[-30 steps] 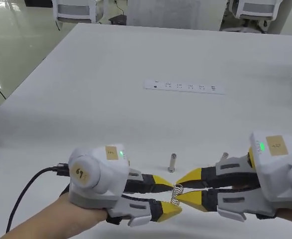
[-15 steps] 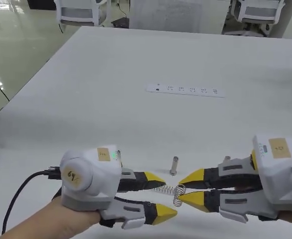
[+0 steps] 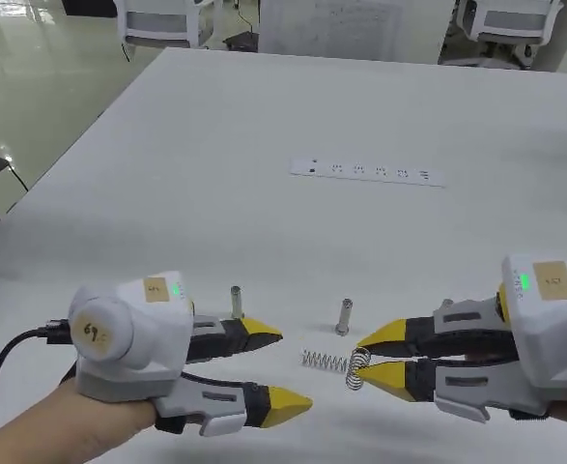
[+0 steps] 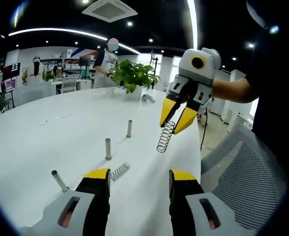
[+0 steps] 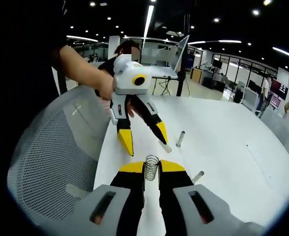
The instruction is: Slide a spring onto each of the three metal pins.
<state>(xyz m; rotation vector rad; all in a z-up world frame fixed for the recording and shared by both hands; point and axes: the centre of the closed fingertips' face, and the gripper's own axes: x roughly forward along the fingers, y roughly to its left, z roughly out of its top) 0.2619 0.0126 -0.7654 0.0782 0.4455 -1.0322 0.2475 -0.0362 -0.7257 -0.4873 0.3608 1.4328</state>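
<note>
Over white table [image 3: 264,193], right gripper [image 3: 362,356] pinching hanging spring [image 3: 356,367] by its top coils, jaws nearly closed on it, spring dangling below tips. Beside it, left gripper [image 3: 281,369] hovering, jaws spread wide, gripping nothing. Between both grippers, second spring [image 3: 322,361] lying flat on table. Bare left pin [image 3: 236,300] and middle pin [image 3: 345,316] standing upright; right pin [image 3: 439,305] peeking from behind right gripper.

White table [image 3: 215,145], power strip [image 3: 365,173], upright metal pins [image 3: 345,316], loose spring [image 3: 322,361] lying flat
</note>
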